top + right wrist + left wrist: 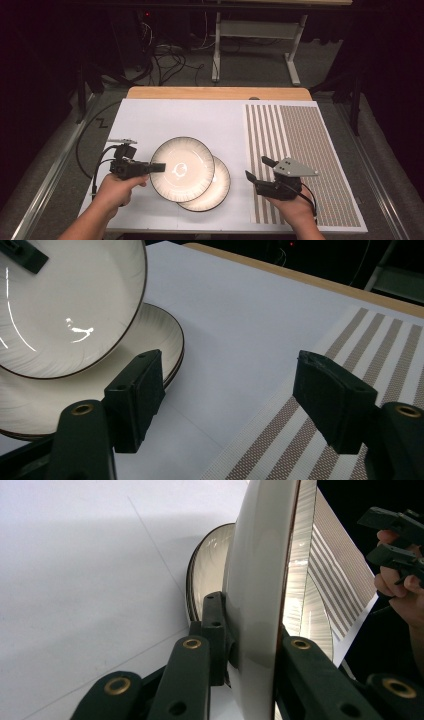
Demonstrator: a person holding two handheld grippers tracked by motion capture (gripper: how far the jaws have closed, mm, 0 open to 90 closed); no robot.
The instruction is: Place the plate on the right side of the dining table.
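A: Left gripper [159, 167] — state?

B: Pinching the near rim of the upper plate [182, 169]. In the left gripper view the jaws clamp either side of that rim, the plate [257, 595] rising edge-on straight ahead of them.

A: Under it?

B: A lower plate [216, 192], flat on the white mat [175, 117], partly covered by the held one, just beyond the jaw tips and offset toward the right gripper.

A: Right gripper [257, 171]?

B: Jaws spread, nothing between them. It sits over the striped placemat [305, 155], clear of both plates, which lie off its left jaw. Nothing stands between.
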